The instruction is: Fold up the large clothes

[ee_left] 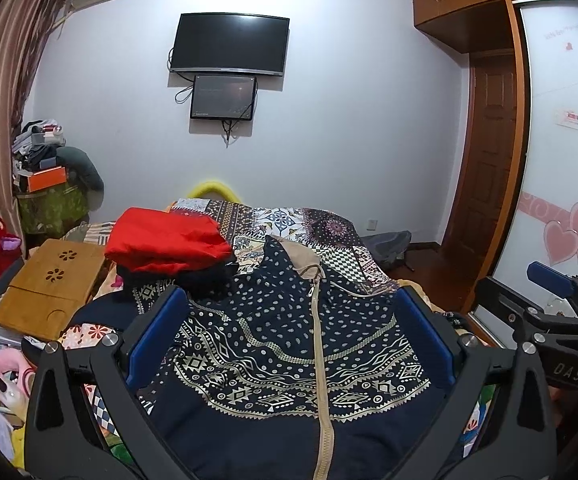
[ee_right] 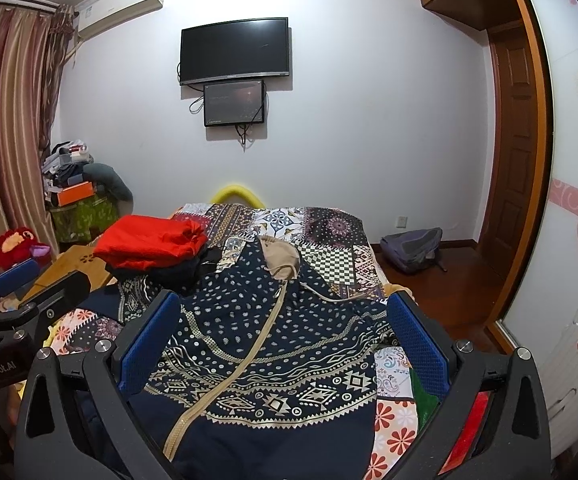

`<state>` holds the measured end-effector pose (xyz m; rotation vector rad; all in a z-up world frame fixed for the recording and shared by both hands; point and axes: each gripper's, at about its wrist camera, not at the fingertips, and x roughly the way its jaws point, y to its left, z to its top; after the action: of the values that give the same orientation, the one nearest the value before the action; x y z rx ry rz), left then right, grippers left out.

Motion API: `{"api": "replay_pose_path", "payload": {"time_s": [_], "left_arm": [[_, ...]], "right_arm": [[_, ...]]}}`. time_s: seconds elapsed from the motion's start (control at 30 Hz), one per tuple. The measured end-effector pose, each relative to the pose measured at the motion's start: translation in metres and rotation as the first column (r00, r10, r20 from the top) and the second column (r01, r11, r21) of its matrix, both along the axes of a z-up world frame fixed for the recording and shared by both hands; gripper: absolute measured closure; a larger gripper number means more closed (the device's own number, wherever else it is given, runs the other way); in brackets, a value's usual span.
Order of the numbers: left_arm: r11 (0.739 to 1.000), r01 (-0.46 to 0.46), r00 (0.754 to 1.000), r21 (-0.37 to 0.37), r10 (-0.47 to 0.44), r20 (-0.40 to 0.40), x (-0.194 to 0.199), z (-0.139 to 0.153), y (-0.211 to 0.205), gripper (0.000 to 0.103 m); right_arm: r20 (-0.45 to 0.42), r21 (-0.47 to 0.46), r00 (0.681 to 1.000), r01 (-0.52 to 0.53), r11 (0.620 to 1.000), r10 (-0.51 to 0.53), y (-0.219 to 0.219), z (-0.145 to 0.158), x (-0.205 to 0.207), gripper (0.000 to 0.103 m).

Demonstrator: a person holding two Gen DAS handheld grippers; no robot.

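My jaws stand wide apart on both sides, and my left gripper [ee_left: 289, 320] and my right gripper [ee_right: 285, 324] hold nothing; they hang above the bed [ee_right: 329, 256]. On its patchwork cover the dark blue hooded jacket [ee_left: 289, 344] lies spread out flat, its beige zipper [ee_left: 321, 360] facing up and the hood pointing to the far wall. Beside it on the left is a pile of folded clothes [ee_left: 169, 244], the red one on top.

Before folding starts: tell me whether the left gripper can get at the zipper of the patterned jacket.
Probably yes: the left gripper is open above the jacket, and the zipper lies exposed between its fingers.
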<state>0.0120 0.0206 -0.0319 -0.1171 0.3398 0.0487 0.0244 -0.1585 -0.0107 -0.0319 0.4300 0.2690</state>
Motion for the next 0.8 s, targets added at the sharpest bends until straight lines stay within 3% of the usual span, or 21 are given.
{"api": "replay_pose_path", "payload": {"time_s": [0.53,0.8], "left_arm": [[1.0,-0.028,0.999,-0.002,0.028,-0.016,0.011,-0.007,0.013,0.0],[0.992,-0.123,0.992,-0.032,0.122,-0.031,0.029,-0.011,0.053,0.0]], "right_arm": [[-0.03,-0.009,1.0,-0.003,1.0,0.003,0.005,-0.004,0.013,0.001],[-0.052,-0.024,0.999,-0.016,1.0,0.015,0.013,-0.01,0.033,0.001]]}}
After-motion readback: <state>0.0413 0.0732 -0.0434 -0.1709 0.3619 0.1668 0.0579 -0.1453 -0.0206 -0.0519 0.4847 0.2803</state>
